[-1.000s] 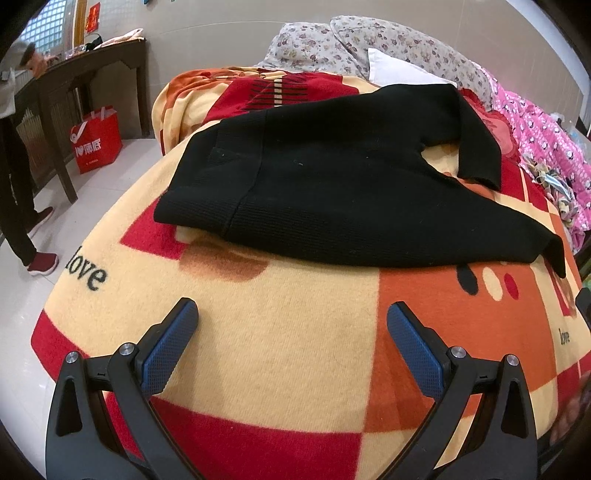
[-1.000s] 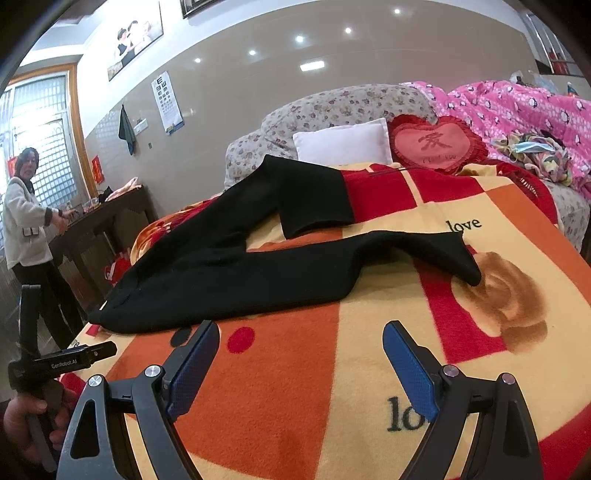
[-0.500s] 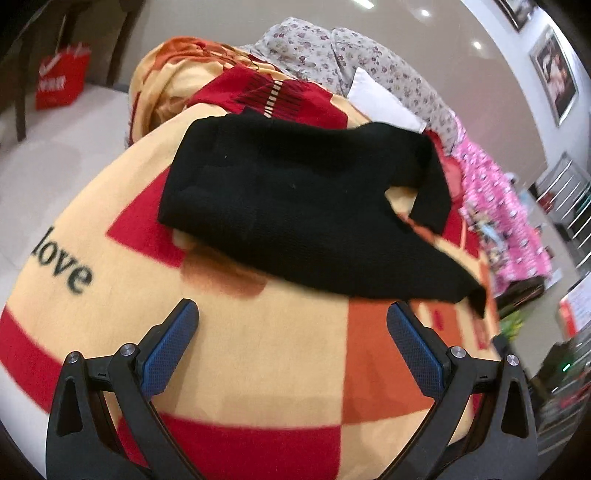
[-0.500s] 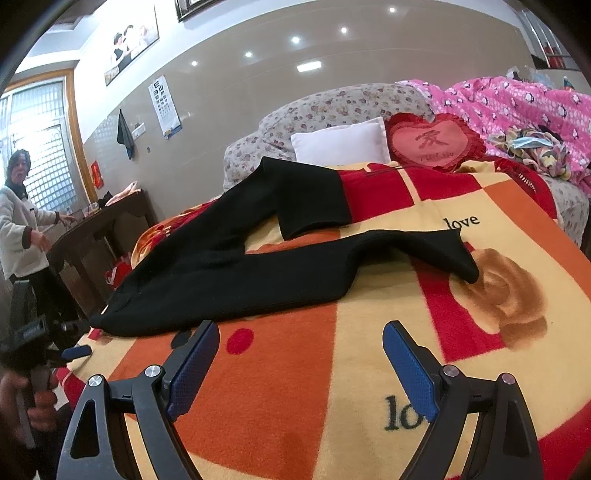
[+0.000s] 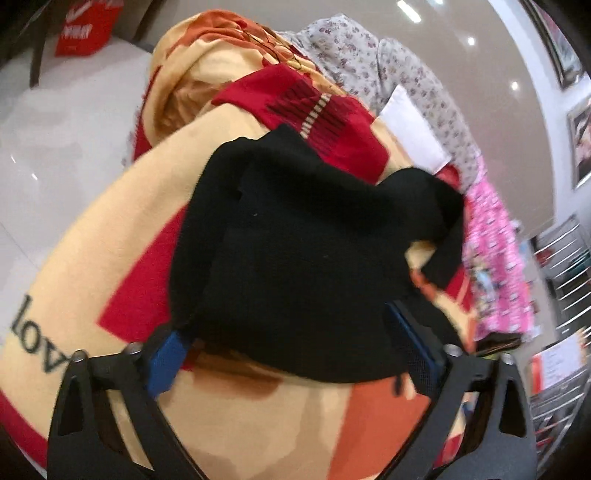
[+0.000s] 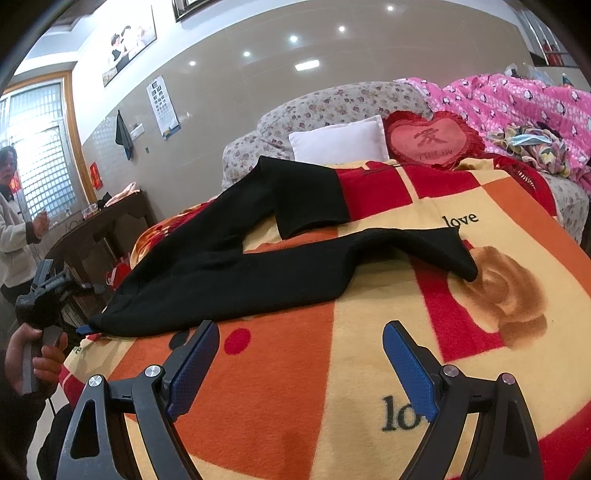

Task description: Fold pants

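Observation:
Black pants [image 6: 236, 273] lie spread on a patterned blanket [image 6: 303, 398], legs apart, waist end at the left edge. In the left wrist view the pants [image 5: 303, 266] fill the middle and their waist edge lies between my fingers. My left gripper [image 5: 291, 354] is open, its blue pads on either side of the waistband. It also shows in the right wrist view [image 6: 83, 329], at the waist corner. My right gripper [image 6: 299, 365] is open and empty, above the blanket short of the near leg.
A white pillow [image 6: 338, 142], a red heart cushion [image 6: 432, 140] and a pink quilt [image 6: 517, 99] lie at the bed's head. A dark wooden table [image 6: 99, 229] and a person [image 6: 14, 221] stand at the left. A red bag [image 5: 86, 29] sits on the floor.
My left gripper has moved forward to the pants' waist, which now lies between its open fingers. My right gripper has hardly moved.

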The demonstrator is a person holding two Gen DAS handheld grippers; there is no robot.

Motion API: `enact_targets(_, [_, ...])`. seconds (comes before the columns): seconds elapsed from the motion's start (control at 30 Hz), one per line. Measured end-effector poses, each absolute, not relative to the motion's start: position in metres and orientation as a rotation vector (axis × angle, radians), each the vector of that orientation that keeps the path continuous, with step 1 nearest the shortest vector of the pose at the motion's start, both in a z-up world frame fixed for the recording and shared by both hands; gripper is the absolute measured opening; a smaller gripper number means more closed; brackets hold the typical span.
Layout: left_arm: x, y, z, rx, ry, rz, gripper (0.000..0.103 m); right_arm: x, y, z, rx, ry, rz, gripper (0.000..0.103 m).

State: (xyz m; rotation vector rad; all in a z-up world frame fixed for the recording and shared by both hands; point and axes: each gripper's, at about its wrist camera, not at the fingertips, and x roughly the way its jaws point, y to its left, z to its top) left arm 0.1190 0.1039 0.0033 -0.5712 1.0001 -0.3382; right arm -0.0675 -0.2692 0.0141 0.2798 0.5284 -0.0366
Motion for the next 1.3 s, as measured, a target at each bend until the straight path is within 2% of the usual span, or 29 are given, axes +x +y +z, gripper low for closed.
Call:
enact_targets(0.07, [0.116,0.097,0.004,-0.477,1.003,-0.300,0.068,-0.066,-0.274,0.015,0.291,0.542,-0.039,0.089])
enact_targets(0.17, [0.116,0.094,0.000,-0.410,1.009,-0.274,0.047,-0.063,-0.291,0.019,0.334,0.580,-0.070,0.087])
enact_targets(0.3, [0.113,0.091,-0.001,-0.334,0.983,-0.241,0.036,-0.062,-0.345,0.031,0.570,0.613,-0.087,0.083])
enact_targets(0.47, [0.108,0.078,0.009,-0.210,0.914,-0.220,0.033,-0.063,-0.433,0.033,1.032,0.568,-0.079,0.082])
enact_targets(0.6, [0.111,0.071,0.009,-0.165,0.909,-0.205,0.033,-0.047,-0.448,0.018,1.251,0.687,-0.032,0.082])
enact_targets(0.73, [0.111,0.072,0.009,-0.172,0.904,-0.207,0.033,-0.020,-0.424,0.016,1.122,0.825,-0.032,0.082])
enact_targets(0.83, [0.111,0.073,0.009,-0.189,0.920,-0.204,0.034,0.003,-0.420,0.017,0.979,0.818,-0.100,0.082])
enact_targets(0.93, [0.110,0.073,0.008,-0.197,0.930,-0.200,0.034,0.013,-0.439,0.001,1.042,0.778,-0.162,0.079])
enact_targets(0.97, [0.110,0.073,0.008,-0.193,0.933,-0.200,0.034,0.017,-0.444,-0.003,1.060,0.773,-0.170,0.074])
enact_targets(1.03, [0.109,0.072,0.008,-0.186,0.930,-0.202,0.034,0.022,-0.448,-0.001,1.049,0.763,-0.188,0.069])
enact_targets(1.1, [0.108,0.072,0.009,-0.179,0.928,-0.204,0.034,0.028,-0.449,0.000,0.986,0.788,-0.219,0.060])
enact_targets(1.17, [0.108,0.072,0.011,-0.178,0.923,-0.205,0.034,0.032,-0.445,0.002,0.912,0.815,-0.252,0.054])
enact_targets(1.3, [0.109,0.073,0.009,-0.184,0.934,-0.199,0.034,0.032,-0.442,0.007,0.796,0.815,-0.292,0.052])
